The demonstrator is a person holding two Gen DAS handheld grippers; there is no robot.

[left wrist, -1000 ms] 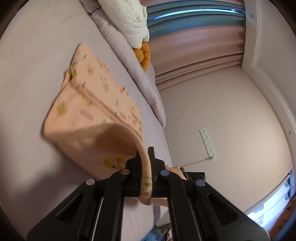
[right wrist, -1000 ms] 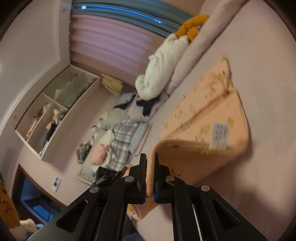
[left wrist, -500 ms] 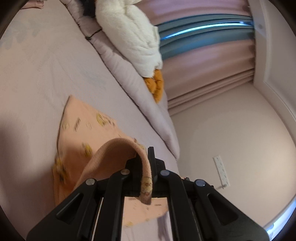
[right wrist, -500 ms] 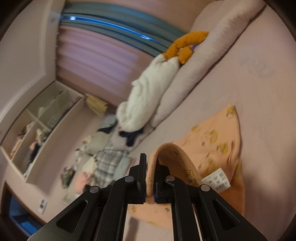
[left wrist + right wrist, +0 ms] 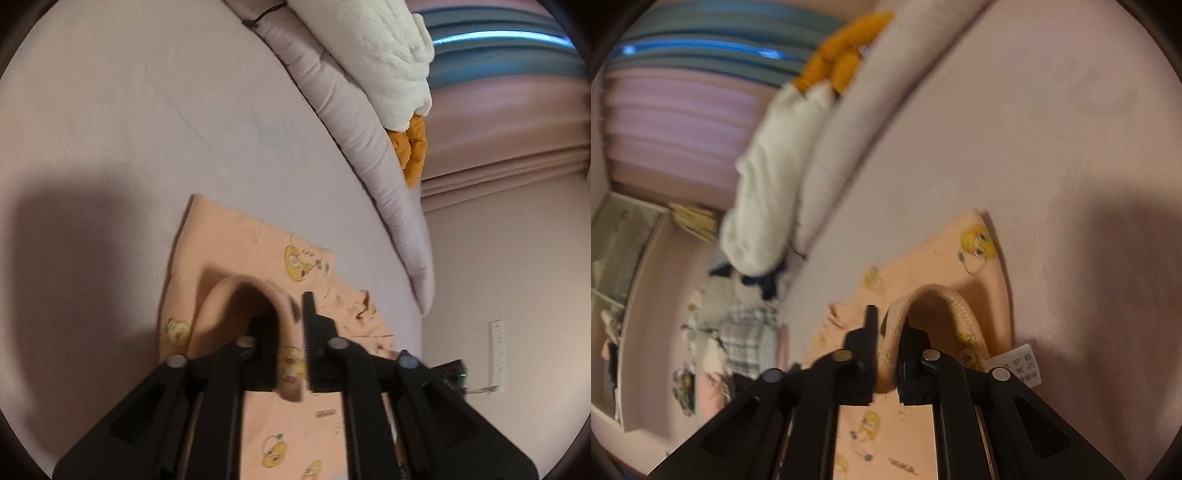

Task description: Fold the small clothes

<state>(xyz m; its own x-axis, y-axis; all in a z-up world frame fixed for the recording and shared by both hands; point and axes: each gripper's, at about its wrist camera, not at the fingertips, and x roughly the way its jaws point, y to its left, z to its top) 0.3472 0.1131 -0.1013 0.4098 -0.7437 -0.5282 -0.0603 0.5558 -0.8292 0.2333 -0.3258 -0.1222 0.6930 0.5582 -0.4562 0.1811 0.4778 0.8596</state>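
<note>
Garment on bed, near hem carried over and lowered toward far edge since a second ago. Left tongs and right tongs each pinching a hem corner, jaws loosening slightly. Folded layer directly beneath and ahead of both tongs; care label beside right. Fold probably near complete; release likely next.

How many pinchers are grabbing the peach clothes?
2. The left gripper pinches a raised fold of the peach garment; the right gripper pinches its stretchy edge near the white tag. No others show.
</note>
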